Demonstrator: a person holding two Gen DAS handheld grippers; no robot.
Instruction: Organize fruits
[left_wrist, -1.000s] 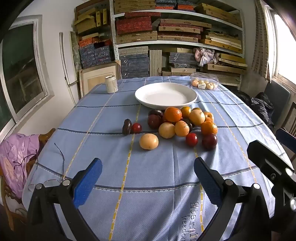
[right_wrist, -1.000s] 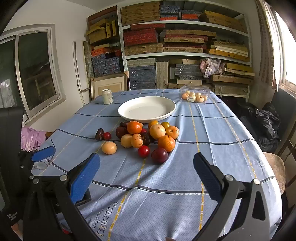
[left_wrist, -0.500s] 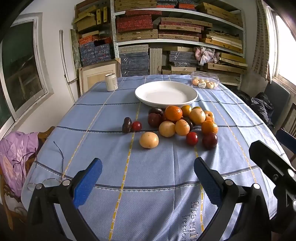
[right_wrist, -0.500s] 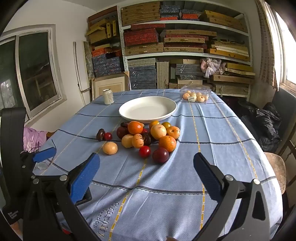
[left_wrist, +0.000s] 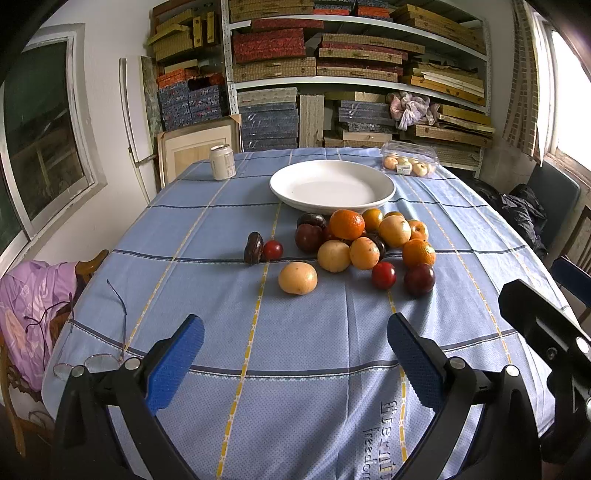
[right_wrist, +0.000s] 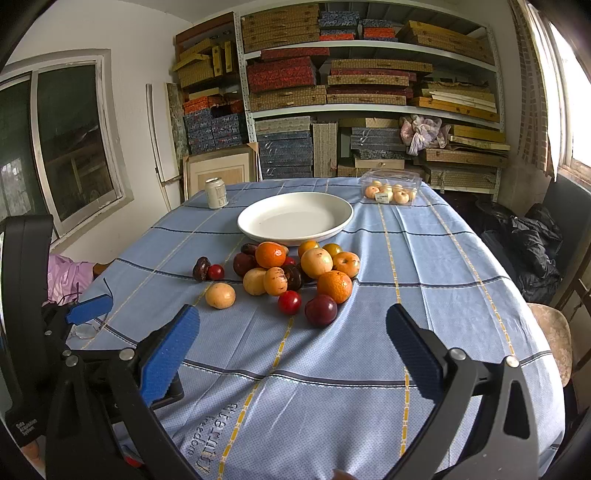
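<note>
Comparing this moment with the views from a second ago, very little has changed: both cameras sit a touch nearer the fruit, and no piece has shifted. The left tongs (left_wrist: 295, 354) hang above the near part of the desk (left_wrist: 184, 229) with their blue pads spread wide and nothing between them. The right tongs (right_wrist: 291, 350) are just as widely spread and just as empty.

The fruit pile (left_wrist: 365, 240) lies on the blue cloth just in front of the white plate (left_wrist: 332, 184), its rearmost pieces close against the plate's near rim. A pale yellow fruit (left_wrist: 297, 278) sits apart on the near left of the pile. A dark plum (right_wrist: 320, 310) and a small red fruit (right_wrist: 289, 302) mark its near edge on the right. Off to the left, a dark shrivelled fruit (left_wrist: 253, 247) touches another small red one (left_wrist: 272, 250). The plate holds nothing. A can (left_wrist: 222, 162) and a clear box of small fruit (left_wrist: 408, 162) stand beyond it.

Judging from this, sorting has not yet begun and the slight drift forward reads as the start of an approach. The pale yellow fruit looks the easiest first pick for the left tongs, the dark plum for the right.
</note>
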